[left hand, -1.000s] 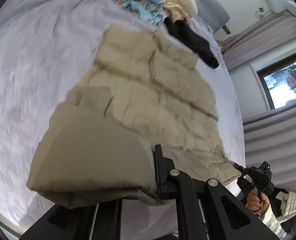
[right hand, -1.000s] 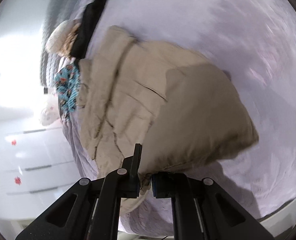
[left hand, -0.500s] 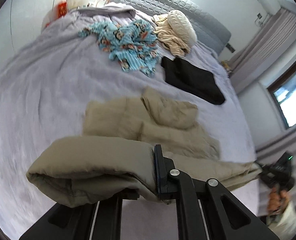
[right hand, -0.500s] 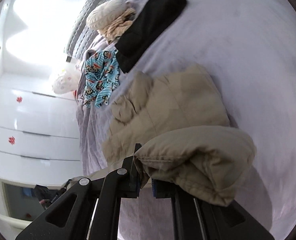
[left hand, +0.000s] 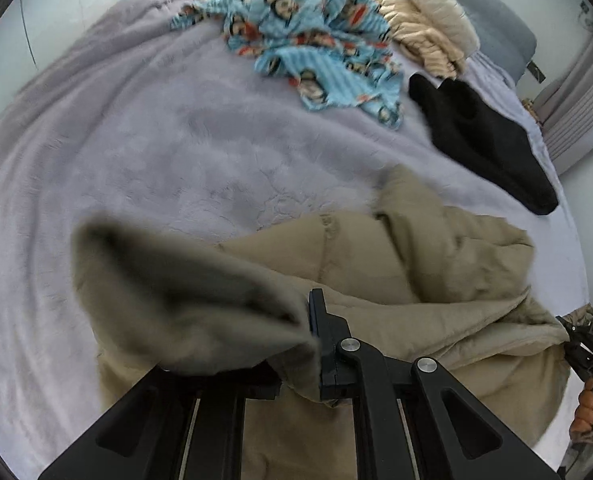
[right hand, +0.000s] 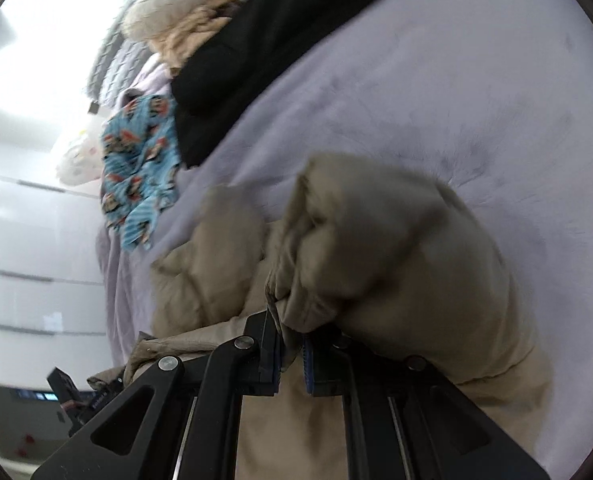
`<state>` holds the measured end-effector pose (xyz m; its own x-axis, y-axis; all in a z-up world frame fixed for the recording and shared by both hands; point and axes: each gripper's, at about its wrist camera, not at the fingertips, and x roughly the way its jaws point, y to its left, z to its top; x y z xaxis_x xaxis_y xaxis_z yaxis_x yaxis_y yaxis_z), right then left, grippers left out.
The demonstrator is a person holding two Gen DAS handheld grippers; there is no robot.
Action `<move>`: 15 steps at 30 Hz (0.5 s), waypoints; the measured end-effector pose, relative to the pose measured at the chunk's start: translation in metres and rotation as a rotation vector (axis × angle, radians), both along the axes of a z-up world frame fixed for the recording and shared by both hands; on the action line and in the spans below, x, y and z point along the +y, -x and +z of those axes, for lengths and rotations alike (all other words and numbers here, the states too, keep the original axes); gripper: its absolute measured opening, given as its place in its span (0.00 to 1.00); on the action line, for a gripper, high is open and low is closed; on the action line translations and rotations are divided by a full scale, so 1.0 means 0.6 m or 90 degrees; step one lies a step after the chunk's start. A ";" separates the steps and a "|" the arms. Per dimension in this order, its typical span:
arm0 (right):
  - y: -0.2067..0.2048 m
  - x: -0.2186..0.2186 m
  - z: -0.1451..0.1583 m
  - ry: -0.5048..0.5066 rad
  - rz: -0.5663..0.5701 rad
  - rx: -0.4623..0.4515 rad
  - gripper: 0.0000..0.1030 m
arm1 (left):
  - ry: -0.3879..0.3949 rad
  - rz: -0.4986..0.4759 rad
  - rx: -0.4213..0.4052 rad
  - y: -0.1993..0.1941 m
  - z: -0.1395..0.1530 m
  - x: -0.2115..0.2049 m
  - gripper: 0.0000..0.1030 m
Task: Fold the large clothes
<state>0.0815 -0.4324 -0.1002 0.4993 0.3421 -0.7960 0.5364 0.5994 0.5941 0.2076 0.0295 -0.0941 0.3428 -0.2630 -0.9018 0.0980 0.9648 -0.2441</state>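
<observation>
**Both grippers clamp the coat's hem**

The tan coat (left hand: 436,272) lies bunched on the bed (left hand: 144,148), on the near side of the black garment (left hand: 480,140). The left gripper (left hand: 316,340) has its fingers clamped on one coat corner; the right gripper (right hand: 292,356) pinches another, puffy fabric bulging over its fingers.

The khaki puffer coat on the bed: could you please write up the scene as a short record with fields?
surface: grey bed cover
main garment: khaki puffer coat, bunched near the bed's near edge
left gripper: shut on one coat edge
right gripper: shut on another coat edge
other clothes: blue cartoon-print garment, black garment, cream padded garment, all beyond the coat
fold state: coat doubled over, not yet flat
image quality: coat blurred near the fingers
</observation>
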 end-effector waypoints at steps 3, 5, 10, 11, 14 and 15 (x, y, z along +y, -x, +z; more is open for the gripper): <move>-0.017 -0.005 -0.050 -0.017 -0.007 -0.007 0.09 | -0.002 -0.010 -0.004 -0.015 -0.044 -0.010 0.12; -0.023 -0.004 -0.069 -0.019 -0.008 -0.015 0.09 | -0.003 -0.013 -0.011 -0.019 -0.057 -0.014 0.12; -0.027 -0.006 -0.072 -0.019 -0.009 -0.014 0.09 | -0.013 -0.062 -0.054 -0.007 -0.036 -0.018 0.18; -0.026 -0.006 -0.065 -0.023 -0.012 -0.009 0.11 | 0.000 -0.073 -0.066 0.002 -0.019 -0.010 0.24; -0.015 -0.001 -0.022 0.000 0.002 -0.016 0.27 | 0.044 -0.053 -0.098 0.024 0.031 0.018 0.89; -0.009 0.002 -0.006 0.014 0.009 -0.025 0.34 | 0.043 -0.036 -0.134 0.038 0.057 0.028 0.91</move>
<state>0.0867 -0.4313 -0.1035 0.5262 0.3318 -0.7829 0.5043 0.6195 0.6015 0.1845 0.0464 -0.0602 0.5052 -0.3449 -0.7911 0.2071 0.9383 -0.2768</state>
